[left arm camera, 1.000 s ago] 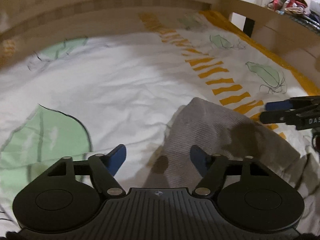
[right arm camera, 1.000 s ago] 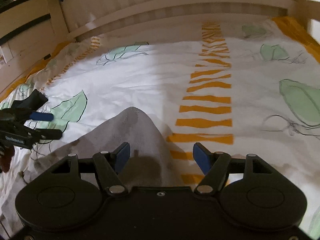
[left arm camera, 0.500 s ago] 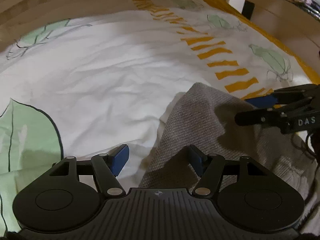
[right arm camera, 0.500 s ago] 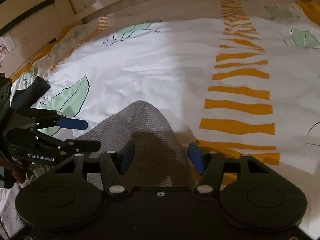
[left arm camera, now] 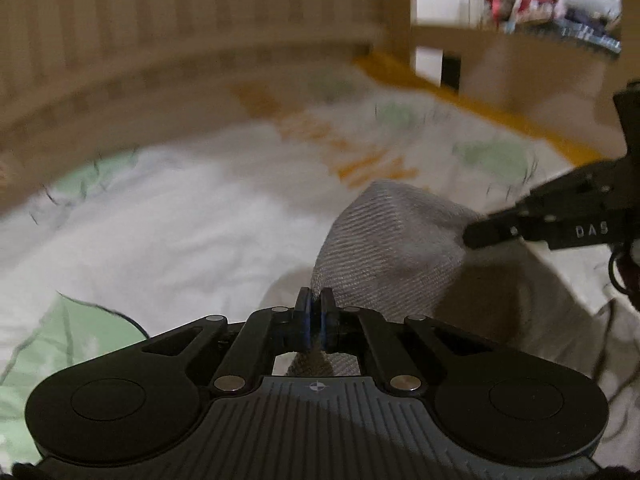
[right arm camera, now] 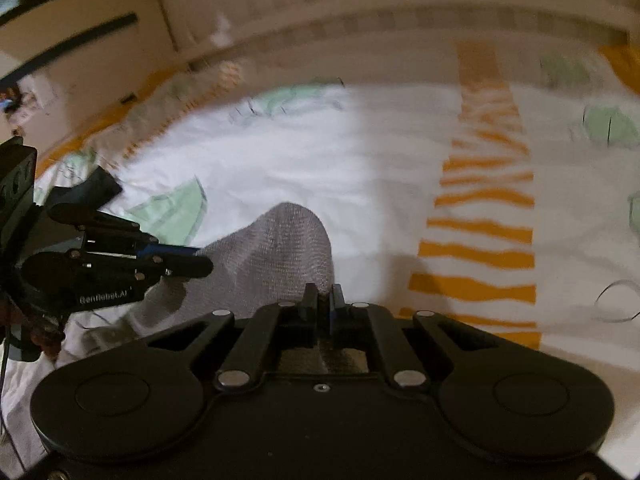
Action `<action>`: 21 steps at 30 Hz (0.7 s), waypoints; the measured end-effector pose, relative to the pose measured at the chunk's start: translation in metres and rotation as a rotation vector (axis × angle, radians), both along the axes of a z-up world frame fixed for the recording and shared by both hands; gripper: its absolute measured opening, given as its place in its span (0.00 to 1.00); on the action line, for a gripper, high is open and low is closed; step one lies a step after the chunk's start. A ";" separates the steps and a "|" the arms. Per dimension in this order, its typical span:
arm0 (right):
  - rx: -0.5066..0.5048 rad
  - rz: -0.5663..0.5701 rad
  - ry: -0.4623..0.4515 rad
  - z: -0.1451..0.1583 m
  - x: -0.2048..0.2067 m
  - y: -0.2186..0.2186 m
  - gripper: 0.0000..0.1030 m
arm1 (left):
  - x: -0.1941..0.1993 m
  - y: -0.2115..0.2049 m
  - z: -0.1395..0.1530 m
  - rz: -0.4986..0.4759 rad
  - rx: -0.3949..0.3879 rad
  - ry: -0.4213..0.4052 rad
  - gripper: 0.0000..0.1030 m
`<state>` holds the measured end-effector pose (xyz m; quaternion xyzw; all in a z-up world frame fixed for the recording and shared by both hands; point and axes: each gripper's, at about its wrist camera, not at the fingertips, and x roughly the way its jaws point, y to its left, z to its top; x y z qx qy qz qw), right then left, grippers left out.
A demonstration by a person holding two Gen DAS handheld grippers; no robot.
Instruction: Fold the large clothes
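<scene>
A grey ribbed knit garment (left arm camera: 392,248) lies on the bed, its far end humped up between the two grippers. My left gripper (left arm camera: 315,300) is shut on the garment's left edge, with cloth pinched between the blue pads. My right gripper (right arm camera: 323,294) is shut on the garment (right arm camera: 280,248) at its right edge. The right gripper (left arm camera: 472,236) also shows from the side in the left wrist view, biting into the cloth. In the right wrist view the left gripper (right arm camera: 200,262) comes in from the left. Both views are blurred.
The bedsheet (right arm camera: 340,152) is white with green leaves and an orange striped band (right arm camera: 480,220). A wooden slatted bed rail (left arm camera: 180,60) runs along the far side. A shelf with coloured things (left arm camera: 540,4) stands beyond the bed's corner post.
Both grippers went from open to shut on the grey garment. Its end now rises off the sheet between them, and both views have tilted up towards the bed rail.
</scene>
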<state>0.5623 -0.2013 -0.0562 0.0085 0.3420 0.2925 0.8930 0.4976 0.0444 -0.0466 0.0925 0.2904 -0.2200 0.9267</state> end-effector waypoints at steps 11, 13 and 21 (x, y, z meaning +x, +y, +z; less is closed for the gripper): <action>-0.002 0.137 -0.217 0.053 -0.123 -0.020 0.10 | -0.148 0.017 0.041 -0.122 -0.012 -0.206 0.04; -0.015 0.164 -0.225 0.055 -0.148 -0.020 0.10 | -0.171 0.017 0.038 -0.149 0.002 -0.211 0.04; -0.108 0.260 -0.136 0.030 -0.235 -0.011 0.10 | -0.242 0.005 -0.002 -0.282 0.097 -0.117 0.04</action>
